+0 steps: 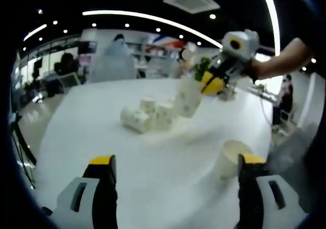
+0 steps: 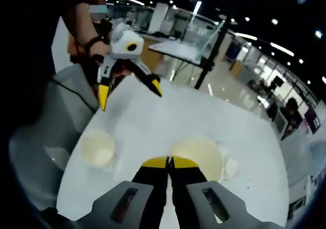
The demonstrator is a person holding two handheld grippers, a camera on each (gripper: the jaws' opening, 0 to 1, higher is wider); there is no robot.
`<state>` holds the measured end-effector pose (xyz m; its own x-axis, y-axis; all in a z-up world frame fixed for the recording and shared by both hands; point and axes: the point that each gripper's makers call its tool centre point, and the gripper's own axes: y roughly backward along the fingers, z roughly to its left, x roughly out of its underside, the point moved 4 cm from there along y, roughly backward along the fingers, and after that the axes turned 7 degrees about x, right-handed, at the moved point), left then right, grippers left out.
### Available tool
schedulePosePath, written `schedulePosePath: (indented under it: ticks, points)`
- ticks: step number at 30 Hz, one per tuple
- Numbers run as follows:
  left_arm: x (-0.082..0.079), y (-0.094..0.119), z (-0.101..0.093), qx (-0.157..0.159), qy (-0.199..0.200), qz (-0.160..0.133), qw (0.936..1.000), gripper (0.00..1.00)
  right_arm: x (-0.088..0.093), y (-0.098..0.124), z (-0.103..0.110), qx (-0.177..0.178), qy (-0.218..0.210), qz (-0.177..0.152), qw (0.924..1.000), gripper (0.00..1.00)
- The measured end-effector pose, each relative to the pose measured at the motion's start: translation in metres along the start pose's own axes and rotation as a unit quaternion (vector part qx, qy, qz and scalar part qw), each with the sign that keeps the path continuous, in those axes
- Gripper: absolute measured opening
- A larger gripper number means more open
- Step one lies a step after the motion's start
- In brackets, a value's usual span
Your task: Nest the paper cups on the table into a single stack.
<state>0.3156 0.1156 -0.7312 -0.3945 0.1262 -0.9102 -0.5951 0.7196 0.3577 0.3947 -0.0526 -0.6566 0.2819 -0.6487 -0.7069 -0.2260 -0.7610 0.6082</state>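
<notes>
On the white table [image 1: 91, 132] a cluster of several paper cups [image 1: 147, 116] lies and stands near the middle. My right gripper [image 1: 210, 82] comes in from the right and holds one spotted paper cup [image 1: 187, 97] lifted above that cluster. In the right gripper view my right gripper [image 2: 170, 161] is shut on the near rim of that cup [image 2: 201, 152], whose open mouth faces the camera. A single upright cup [image 1: 230, 159] [image 2: 98, 147] stands beside the right jaw of my left gripper [image 1: 177, 160]. The left gripper [image 2: 130, 97] is open with nothing in it.
The round table's edge [image 2: 76, 168] runs close to the single cup. A grey chair [image 2: 35, 137] stands beyond that edge. A person's arm [image 1: 285, 58] reaches in from the right. People and desks fill the far room [image 1: 114, 56].
</notes>
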Motion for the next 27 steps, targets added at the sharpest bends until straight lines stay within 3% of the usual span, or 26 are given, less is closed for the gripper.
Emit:
schedulePosePath:
  ticks: [12, 21, 27]
  points:
    - [-0.003, -0.001, -0.001, 0.003, 0.001, -0.005, 1.0, 0.98, -0.018, 0.035, 0.002, 0.038, -0.034, -0.028, 0.9983, 0.0]
    - [-0.006, -0.003, -0.001, 0.005, -0.005, -0.005, 1.0, 0.98, -0.044, 0.052, 0.018, 0.036, -0.038, -0.055, 0.9971, 0.0]
    - [-0.006, -0.002, 0.0, 0.004, -0.004, -0.004, 1.0, 0.98, -0.059, 0.052, 0.038, 0.013, -0.032, -0.064, 0.9974, 0.0]
